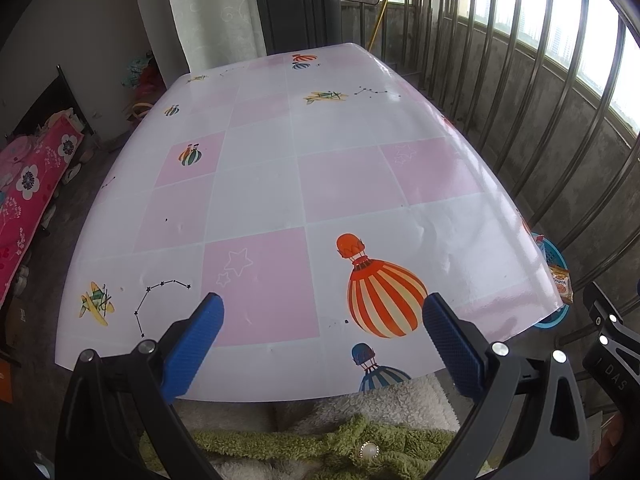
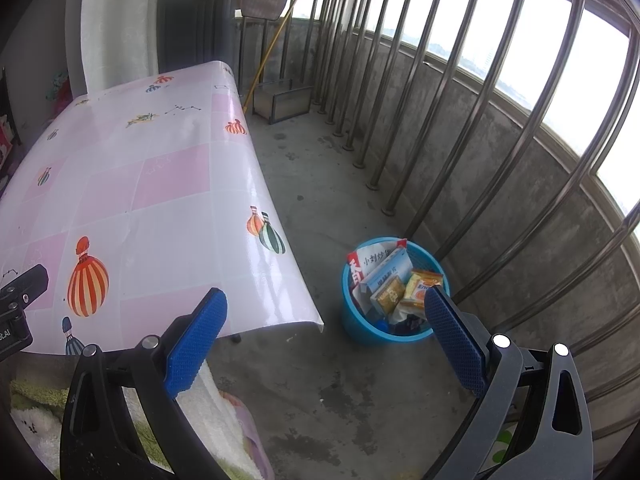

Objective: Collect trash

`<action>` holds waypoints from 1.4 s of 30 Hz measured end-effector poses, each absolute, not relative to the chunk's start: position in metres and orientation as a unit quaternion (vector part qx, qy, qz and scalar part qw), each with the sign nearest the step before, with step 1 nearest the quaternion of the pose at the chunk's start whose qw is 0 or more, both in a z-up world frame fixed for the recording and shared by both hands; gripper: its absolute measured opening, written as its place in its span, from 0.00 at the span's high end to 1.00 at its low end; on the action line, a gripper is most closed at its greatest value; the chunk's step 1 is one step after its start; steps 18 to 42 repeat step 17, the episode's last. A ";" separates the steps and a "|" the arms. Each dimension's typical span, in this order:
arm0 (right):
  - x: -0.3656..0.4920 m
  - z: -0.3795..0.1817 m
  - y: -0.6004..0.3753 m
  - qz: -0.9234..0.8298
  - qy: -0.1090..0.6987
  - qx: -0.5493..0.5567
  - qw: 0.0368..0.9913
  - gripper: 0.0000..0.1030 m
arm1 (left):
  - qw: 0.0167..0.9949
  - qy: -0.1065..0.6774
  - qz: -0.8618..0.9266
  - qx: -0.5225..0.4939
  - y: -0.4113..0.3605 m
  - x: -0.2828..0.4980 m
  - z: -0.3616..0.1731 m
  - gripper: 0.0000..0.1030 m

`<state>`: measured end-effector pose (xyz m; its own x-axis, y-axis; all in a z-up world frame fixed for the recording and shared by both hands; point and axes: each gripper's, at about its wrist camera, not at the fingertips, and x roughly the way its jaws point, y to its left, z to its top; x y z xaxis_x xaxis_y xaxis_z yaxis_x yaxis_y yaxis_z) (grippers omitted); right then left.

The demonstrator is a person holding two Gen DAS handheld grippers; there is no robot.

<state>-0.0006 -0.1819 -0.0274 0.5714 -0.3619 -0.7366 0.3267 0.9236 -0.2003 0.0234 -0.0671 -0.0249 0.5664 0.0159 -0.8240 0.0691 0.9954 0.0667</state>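
Trash (image 2: 394, 282), a heap of snack wrappers and cartons, fills the blue basket (image 2: 352, 312) on the concrete floor just off the tabletop's (image 2: 160, 184) right edge. Right claw (image 2: 326, 320) hangs spread wide and empty above the floor. Left claw (image 1: 323, 326), likewise spread and empty, hovers over the tabletop's near edge.

Concrete balcony floor (image 2: 320, 208) — steel window bars (image 2: 452, 120), daylight — balloon-print table (image 1: 280, 184).

A pink-checked cloth (image 1: 280, 184) covers the table; a blue basket (image 2: 360, 326) stands on the concrete floor (image 2: 320, 380)
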 end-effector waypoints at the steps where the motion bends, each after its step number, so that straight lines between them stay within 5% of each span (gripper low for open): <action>1: -0.001 -0.027 -0.182 -0.194 0.420 -0.021 0.886 0.08 | 0.884 0.466 -0.015 0.046 -0.067 0.023 -0.025 0.05; 42: -0.002 -0.027 -0.182 -0.194 0.420 -0.021 0.886 0.08 | 0.882 0.469 -0.013 0.044 -0.064 0.022 -0.027 0.05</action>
